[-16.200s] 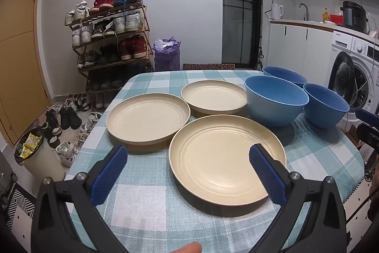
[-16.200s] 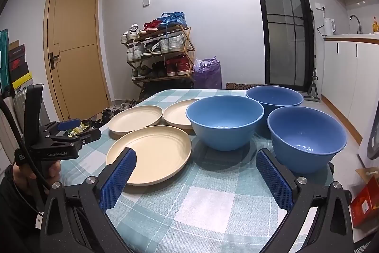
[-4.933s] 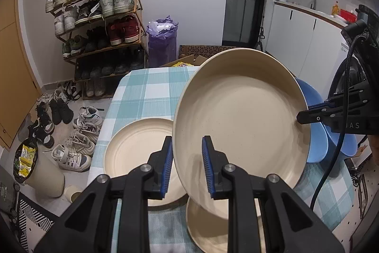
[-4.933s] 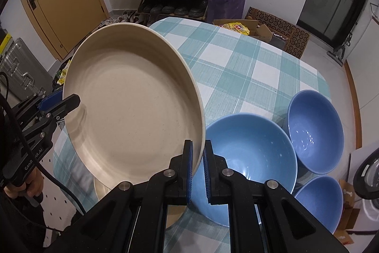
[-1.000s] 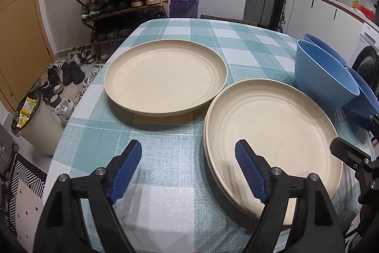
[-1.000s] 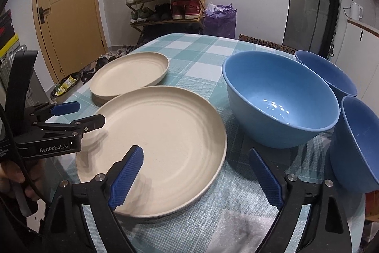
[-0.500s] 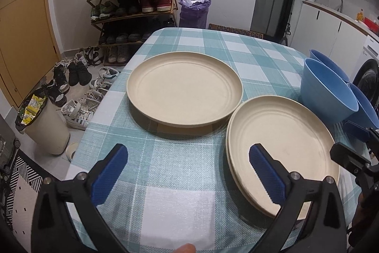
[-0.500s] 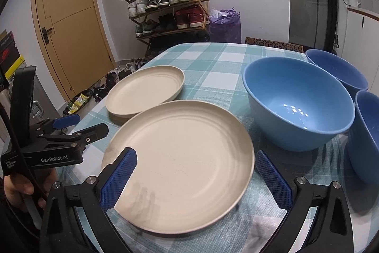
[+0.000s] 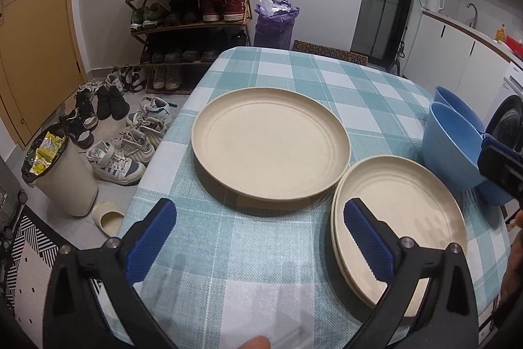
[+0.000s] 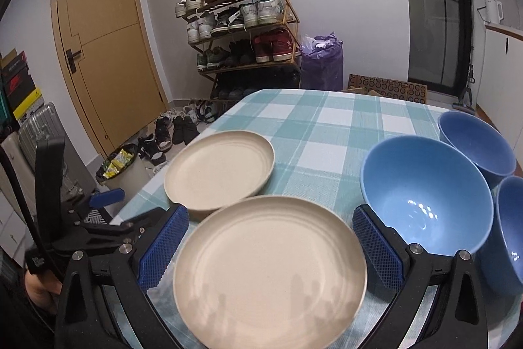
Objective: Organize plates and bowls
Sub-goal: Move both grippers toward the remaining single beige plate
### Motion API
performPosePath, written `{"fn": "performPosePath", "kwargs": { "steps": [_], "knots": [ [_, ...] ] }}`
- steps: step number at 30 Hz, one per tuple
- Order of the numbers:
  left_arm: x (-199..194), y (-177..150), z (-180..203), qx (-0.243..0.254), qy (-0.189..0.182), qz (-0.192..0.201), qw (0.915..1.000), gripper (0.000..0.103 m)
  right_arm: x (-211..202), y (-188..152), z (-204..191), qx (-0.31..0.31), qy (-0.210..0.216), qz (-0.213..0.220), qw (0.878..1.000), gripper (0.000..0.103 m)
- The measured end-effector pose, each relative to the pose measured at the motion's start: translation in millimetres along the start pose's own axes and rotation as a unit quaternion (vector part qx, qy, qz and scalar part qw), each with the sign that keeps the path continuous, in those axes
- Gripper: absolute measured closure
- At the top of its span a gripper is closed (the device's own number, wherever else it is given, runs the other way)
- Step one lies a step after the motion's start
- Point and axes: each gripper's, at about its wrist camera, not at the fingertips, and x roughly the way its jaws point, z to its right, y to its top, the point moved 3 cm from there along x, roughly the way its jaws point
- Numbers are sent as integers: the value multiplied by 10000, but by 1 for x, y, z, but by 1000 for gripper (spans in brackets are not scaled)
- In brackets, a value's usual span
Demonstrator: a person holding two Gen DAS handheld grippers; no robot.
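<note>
Both claws (image 9: 258, 234) (image 10: 271, 244) backed off stacked plates (image 10: 268, 267) — wide open, empty, no writing legible.

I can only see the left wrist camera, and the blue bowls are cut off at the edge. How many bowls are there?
Observer: Three: a big light-blue round bowl and two smaller darker blue bowls.
Operator: Anything inside the big one?
Observer: No, it's empty; only light glints.
Operator: Is the right gripper holding something?
Observer: No. The right gripper is open, and the near round beige plate lies unpinched between its fingers.
</note>
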Motion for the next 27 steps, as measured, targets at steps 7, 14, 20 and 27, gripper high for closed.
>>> {"fn": "performPosePath", "kwargs": {
  "steps": [7, 14, 20, 27],
  "knots": [
    [-1, 20, -12, -73, 27, 112, 9999, 0, 4, 45, -2, 106, 47, 165, 9998, 1],
    [6, 34, -22, -100, 132, 105, 9998, 0, 22, 75, -7, 138, 176, 64, 9997, 1],
    [21, 41, -25, -75, 276, 26, 9996, 0, 57, 83, -8, 193, 251, -233, 9992, 1],
    [45, 43, -32, -210, 401, -131, 9989, 0, 99, 79, -5, 261, 409, -613, 9969, 1]
  ]
}}
